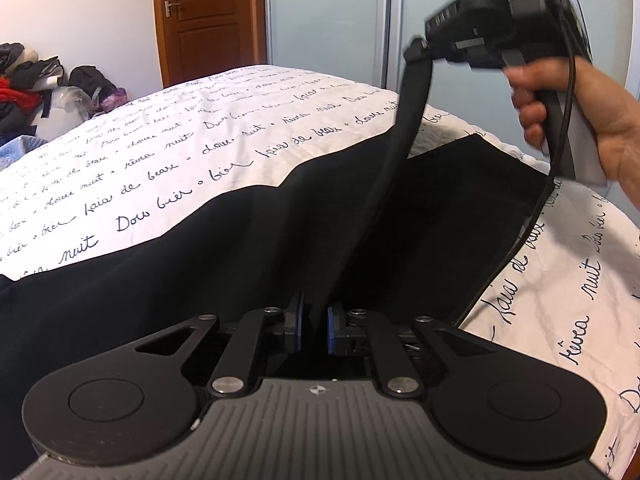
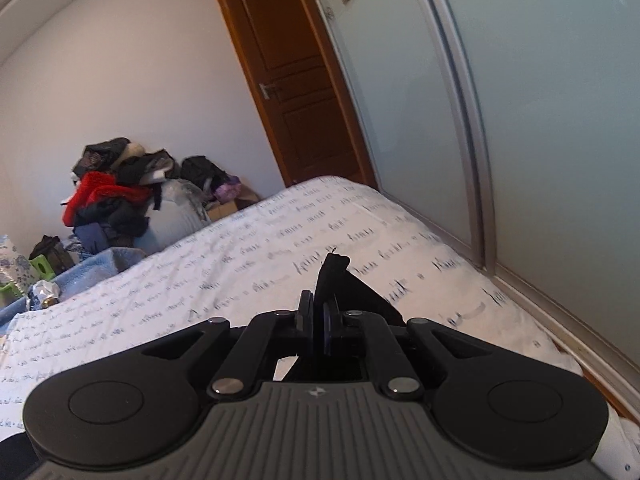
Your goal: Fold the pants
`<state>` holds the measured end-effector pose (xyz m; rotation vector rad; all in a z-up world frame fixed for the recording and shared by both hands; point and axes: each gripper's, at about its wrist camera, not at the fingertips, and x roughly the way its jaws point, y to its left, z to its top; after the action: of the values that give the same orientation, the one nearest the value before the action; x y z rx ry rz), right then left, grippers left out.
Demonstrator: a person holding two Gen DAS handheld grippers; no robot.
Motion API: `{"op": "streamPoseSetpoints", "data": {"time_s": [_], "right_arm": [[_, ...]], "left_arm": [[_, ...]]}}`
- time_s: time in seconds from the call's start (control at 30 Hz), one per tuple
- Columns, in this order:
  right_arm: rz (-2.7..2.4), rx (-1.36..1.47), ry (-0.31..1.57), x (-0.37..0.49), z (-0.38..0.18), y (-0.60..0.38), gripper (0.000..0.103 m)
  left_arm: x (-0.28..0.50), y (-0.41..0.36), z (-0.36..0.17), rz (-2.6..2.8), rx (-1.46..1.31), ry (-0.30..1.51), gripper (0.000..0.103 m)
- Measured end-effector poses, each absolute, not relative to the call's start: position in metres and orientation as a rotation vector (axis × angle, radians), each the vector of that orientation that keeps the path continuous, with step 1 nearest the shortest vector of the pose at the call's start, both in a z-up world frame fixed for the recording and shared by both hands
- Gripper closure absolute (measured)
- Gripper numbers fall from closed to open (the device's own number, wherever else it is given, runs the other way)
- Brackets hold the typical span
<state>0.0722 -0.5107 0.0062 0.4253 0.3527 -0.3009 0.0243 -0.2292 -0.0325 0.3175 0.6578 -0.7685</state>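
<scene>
Black pants (image 1: pixel 200 280) lie spread across a white bedspread with handwritten script (image 1: pixel 140 152). My left gripper (image 1: pixel 315 326) is shut on a fold of the pants low over the bed. My right gripper (image 1: pixel 418 50) is raised at the upper right in the left wrist view, held by a hand (image 1: pixel 592 120), and shut on a stretched edge of the pants (image 1: pixel 404 128) that runs up from my left gripper. In the right wrist view my right gripper (image 2: pixel 318 320) pinches a black cloth corner (image 2: pixel 334 272) that sticks up between the pads.
A pile of clothes and bags (image 2: pixel 120 200) stands on the floor by the far side of the bed. A brown wooden door (image 2: pixel 288 80) and frosted sliding wardrobe doors (image 2: pixel 520 100) stand behind the bed. A black cable (image 1: pixel 520 240) hangs from the right gripper.
</scene>
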Motion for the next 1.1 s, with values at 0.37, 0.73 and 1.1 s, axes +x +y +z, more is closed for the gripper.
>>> {"op": "streamPoseSetpoints", "data": {"time_s": [0.37, 0.73, 1.1], "right_arm": [[-0.344, 0.365, 0.286, 0.047, 0.021, -0.503, 0.098], [-0.534, 0.272, 0.416, -0.016, -0.025, -0.505, 0.098], [-0.565, 0.349, 0.474, -0.051, -0.057, -0.509, 0.098]], "left_arm": [[0.019, -0.225, -0.027, -0.776, 0.306, 0.652, 0.088], [0.001, -0.230, -0.031, -0.833, 0.386, 0.616, 0.088], [-0.005, -0.231, -0.038, -0.842, 0.434, 0.626, 0.088]]}}
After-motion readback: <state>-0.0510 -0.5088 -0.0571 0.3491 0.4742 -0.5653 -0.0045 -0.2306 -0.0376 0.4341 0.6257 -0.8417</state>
